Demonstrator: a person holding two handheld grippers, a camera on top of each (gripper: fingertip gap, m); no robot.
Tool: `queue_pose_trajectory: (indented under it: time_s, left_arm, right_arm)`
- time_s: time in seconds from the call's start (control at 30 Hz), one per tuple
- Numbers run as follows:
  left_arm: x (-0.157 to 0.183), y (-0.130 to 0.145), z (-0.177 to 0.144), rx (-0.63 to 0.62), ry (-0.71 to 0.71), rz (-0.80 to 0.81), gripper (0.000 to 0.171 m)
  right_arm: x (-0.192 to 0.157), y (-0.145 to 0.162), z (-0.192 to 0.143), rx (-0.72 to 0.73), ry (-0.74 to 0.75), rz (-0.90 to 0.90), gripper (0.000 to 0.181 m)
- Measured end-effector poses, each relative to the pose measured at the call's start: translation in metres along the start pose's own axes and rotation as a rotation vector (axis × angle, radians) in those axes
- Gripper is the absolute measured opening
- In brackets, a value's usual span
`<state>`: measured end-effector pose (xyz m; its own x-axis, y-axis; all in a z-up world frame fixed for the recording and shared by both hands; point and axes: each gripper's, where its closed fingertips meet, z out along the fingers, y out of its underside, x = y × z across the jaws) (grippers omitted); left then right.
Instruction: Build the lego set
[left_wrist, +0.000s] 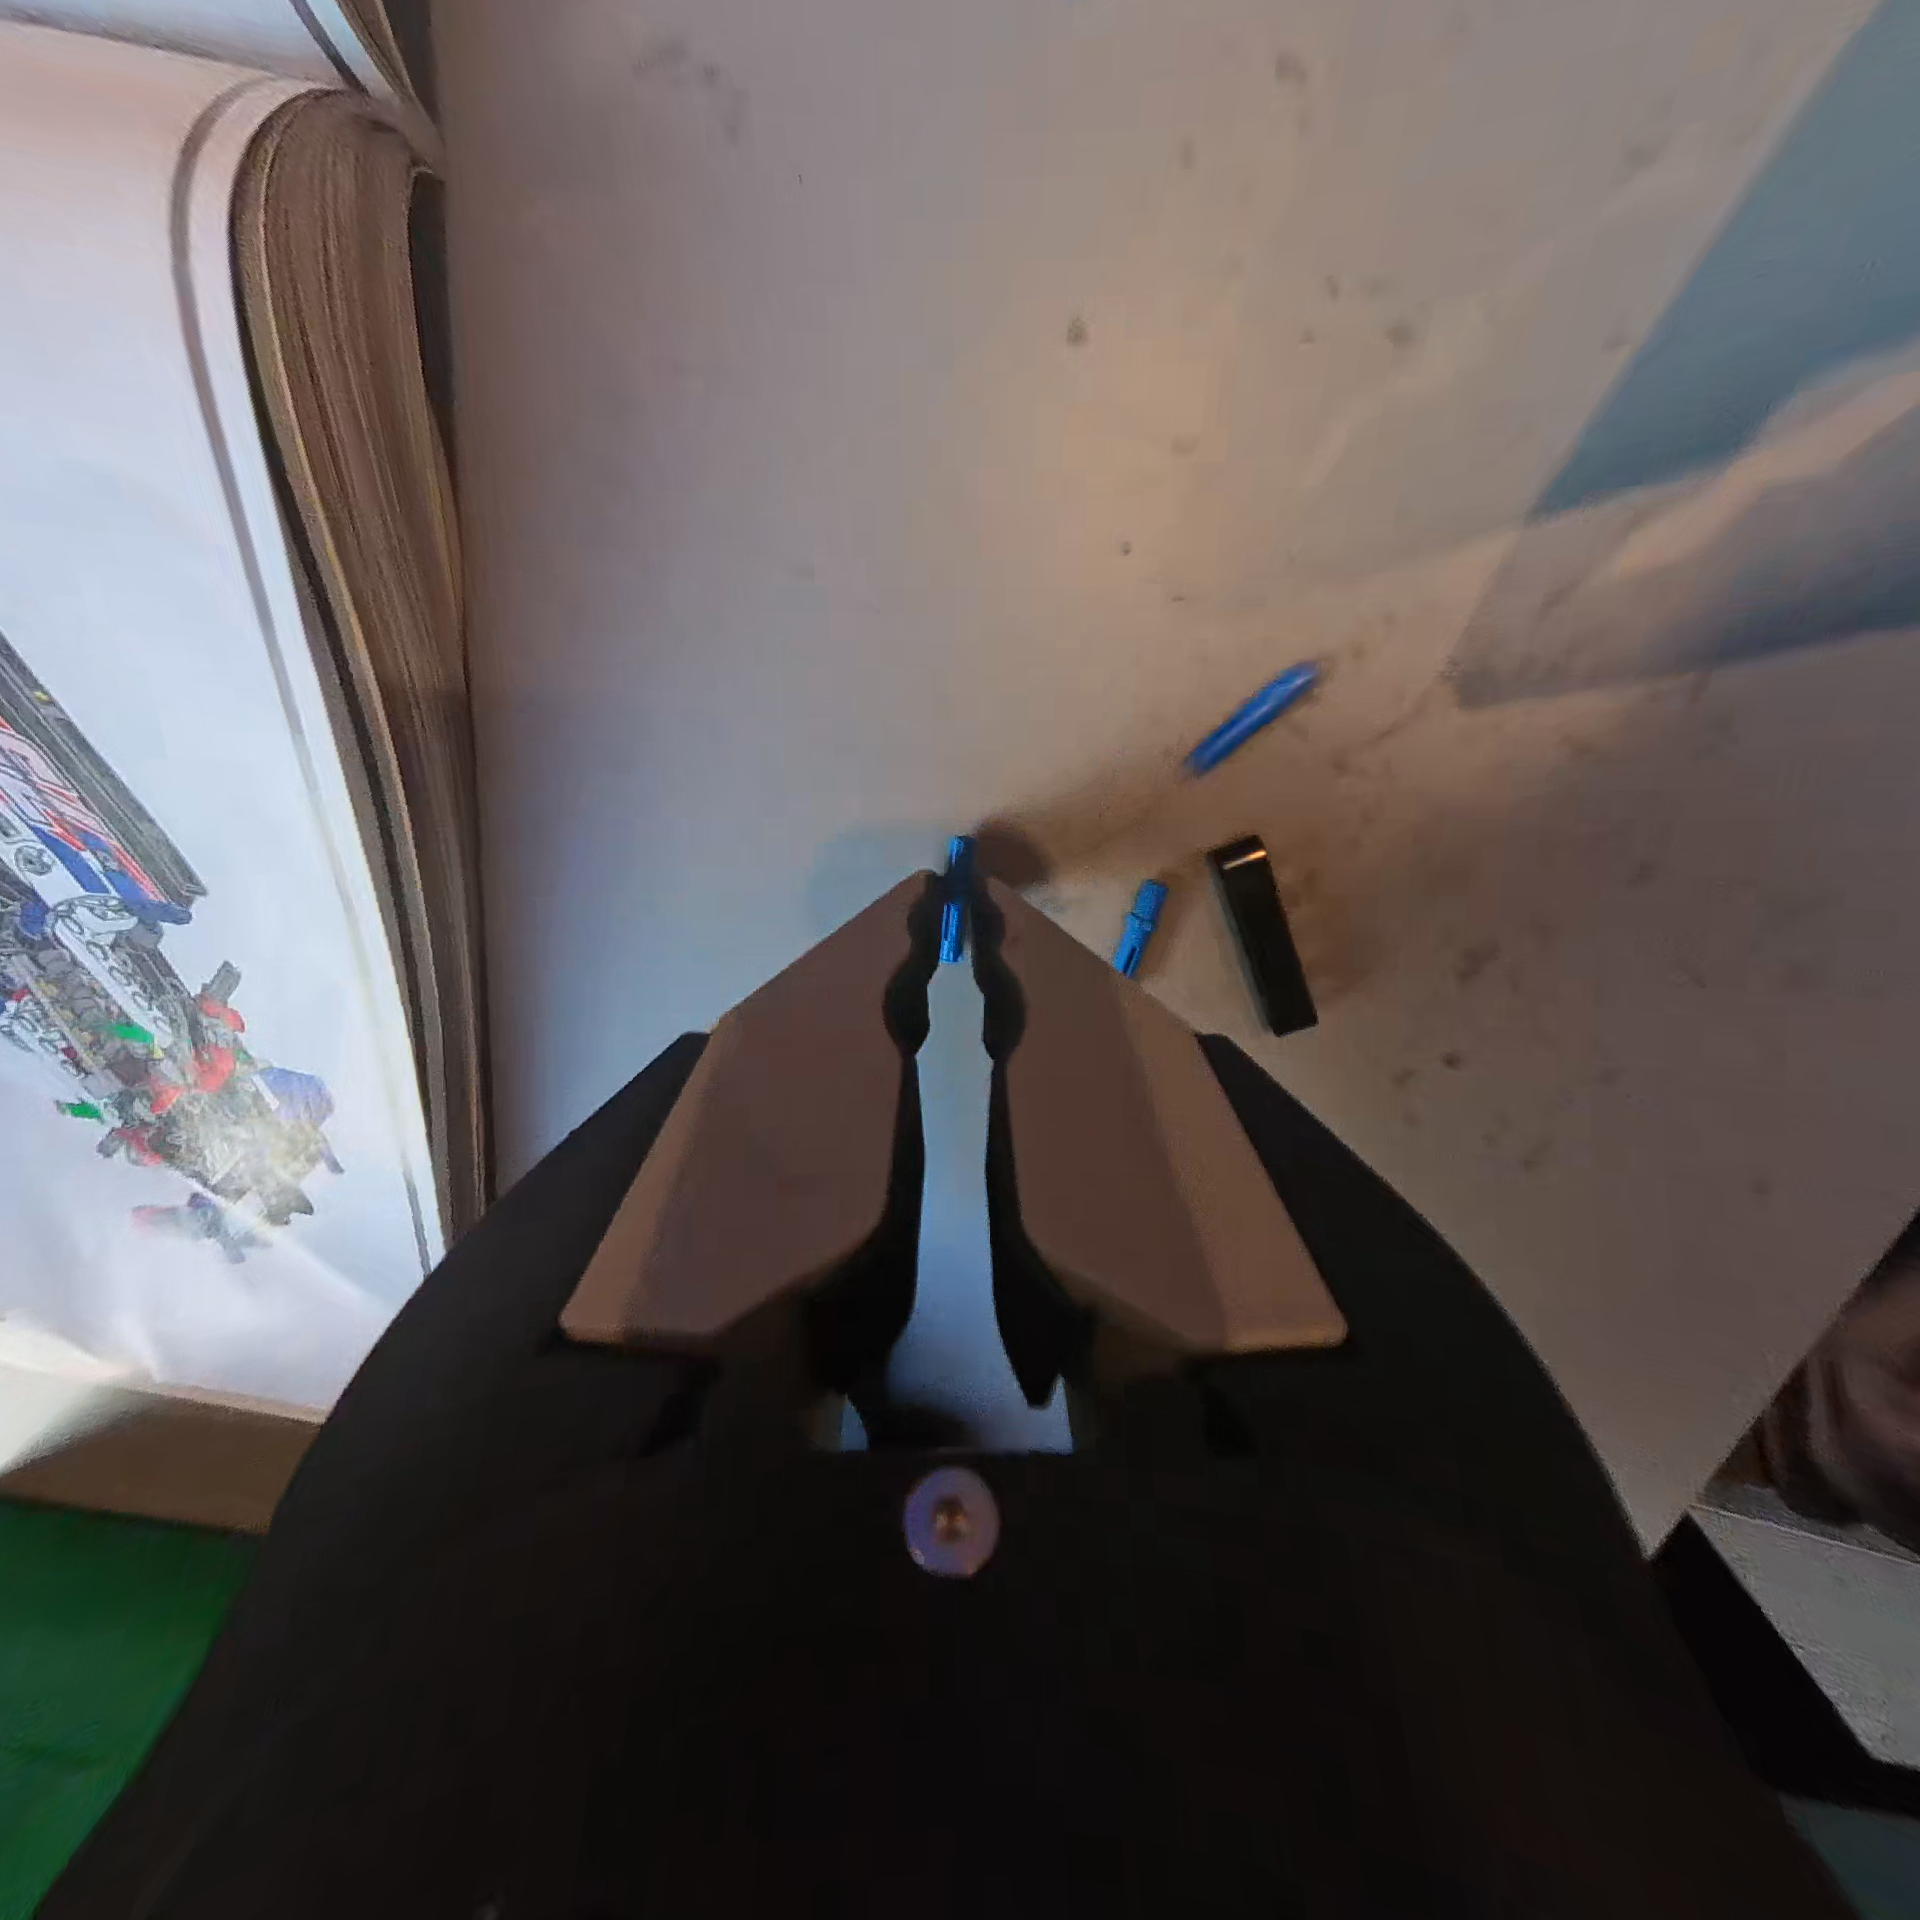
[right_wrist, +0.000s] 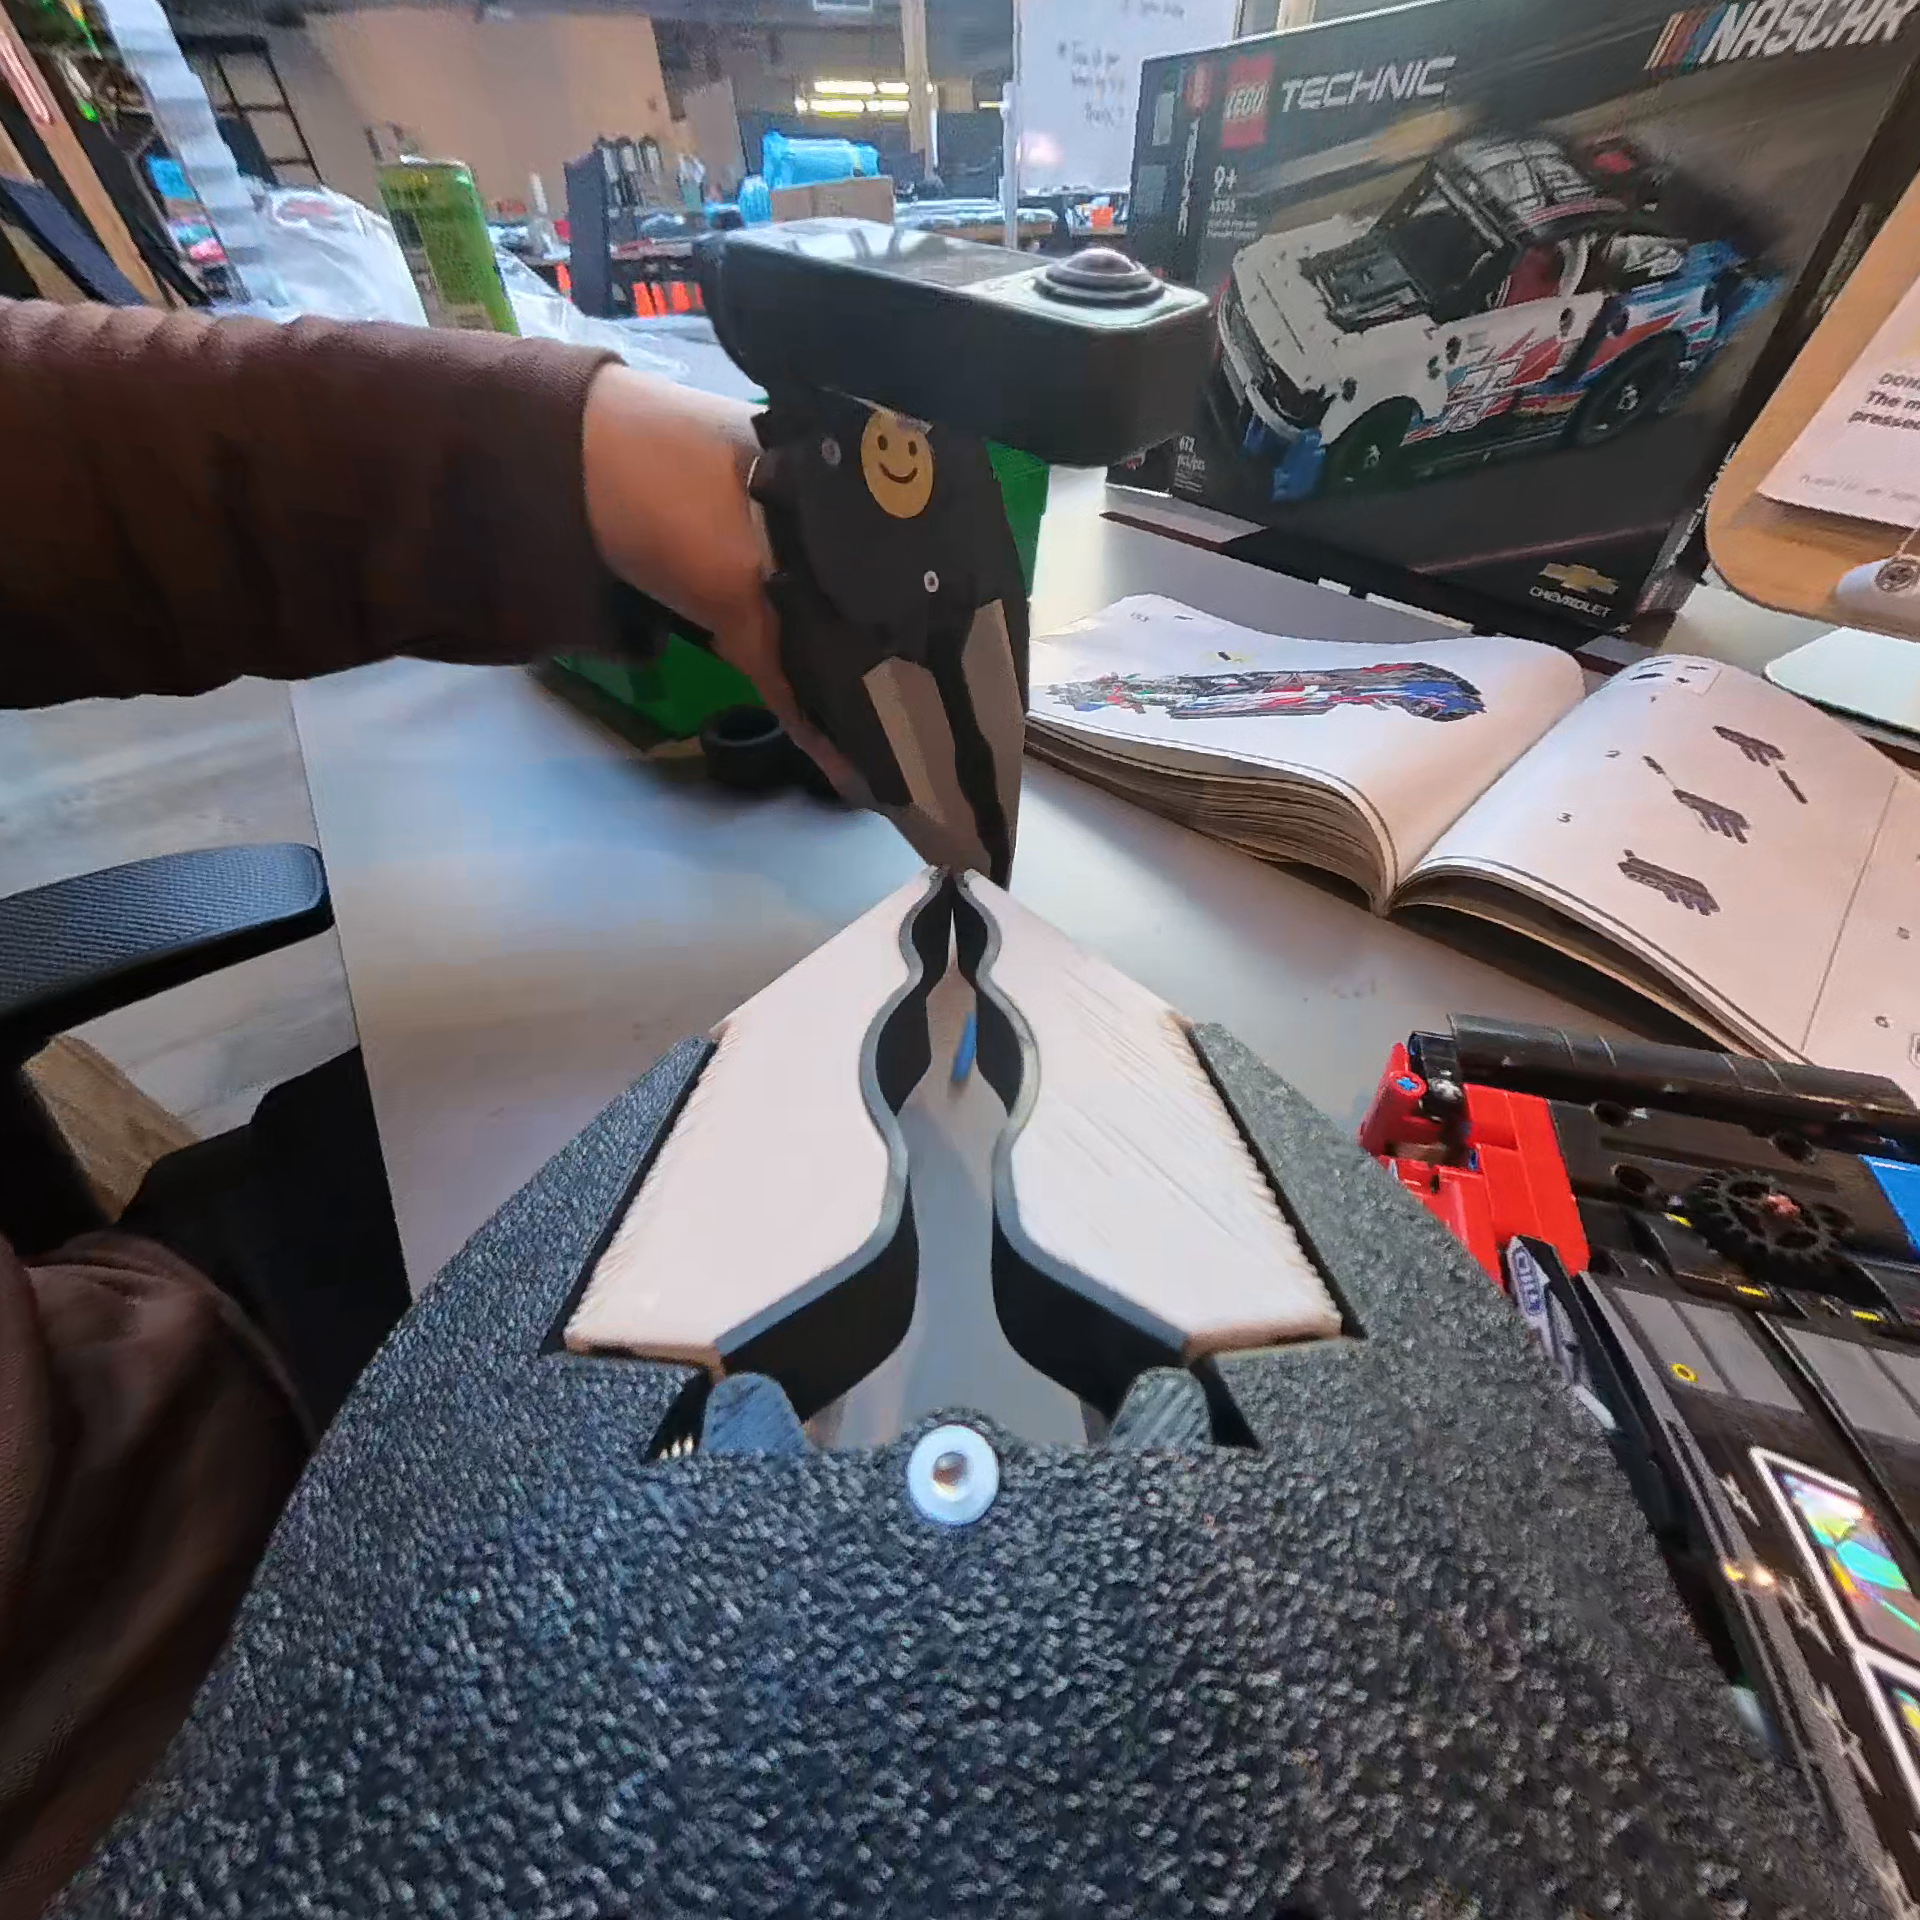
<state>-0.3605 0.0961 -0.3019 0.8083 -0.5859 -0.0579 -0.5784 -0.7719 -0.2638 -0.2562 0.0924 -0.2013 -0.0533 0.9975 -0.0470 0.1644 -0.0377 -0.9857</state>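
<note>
My left gripper (left_wrist: 961, 896) points down at the white table (left_wrist: 831, 416) and is shut on a short blue pin (left_wrist: 954, 920), held upright between its tips. A second blue pin (left_wrist: 1141, 925), a black beam (left_wrist: 1262, 935) and a longer blue piece (left_wrist: 1252, 717) lie just to its right. In the right wrist view, my right gripper (right_wrist: 951, 883) has its tips together and nothing shows between them. The left gripper (right_wrist: 961, 842), held by a hand, hangs tip-down right in front of it. A blue piece (right_wrist: 964, 1049) lies on the table behind the right fingers.
The part-built red and black car (right_wrist: 1662, 1195) sits at the right. An open instruction book (right_wrist: 1351, 748) and the set's box (right_wrist: 1455, 312) are behind it. A green bin (right_wrist: 665, 686), a black tyre (right_wrist: 743, 743) and a green can (right_wrist: 447, 239) stand at the back left. A chair armrest (right_wrist: 156, 914) is at the left. The tips of one gripper are about 15 cm away from the tips of the other.
</note>
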Motion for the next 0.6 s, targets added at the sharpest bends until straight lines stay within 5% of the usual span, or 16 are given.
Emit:
queue_pose_trajectory:
  time_s: [0.2, 0.37, 0.47, 0.6]
  left_arm:
    - [0.002, 0.006, 0.0, -0.006, 0.062, -0.027, 0.012]
    - [-0.003, 0.007, -0.003, 0.05, 0.031, -0.069, 0.019]
    - [-0.013, 0.006, -0.015, 0.129, -0.072, -0.092, 0.026]
    - [-0.02, 0.006, -0.047, 0.292, -0.184, -0.139, 0.043]
  right_arm:
    - [-0.009, 0.006, 0.009, -0.037, -0.047, -0.023, 0.0]
    - [0.004, 0.031, 0.011, -0.22, 0.007, -0.092, 0.0]
    - [-0.01, 0.009, -0.009, -0.205, -0.098, -0.069, 0.004]
    - [-0.023, 0.019, -0.067, -0.429, -0.174, -0.057, 0.031]
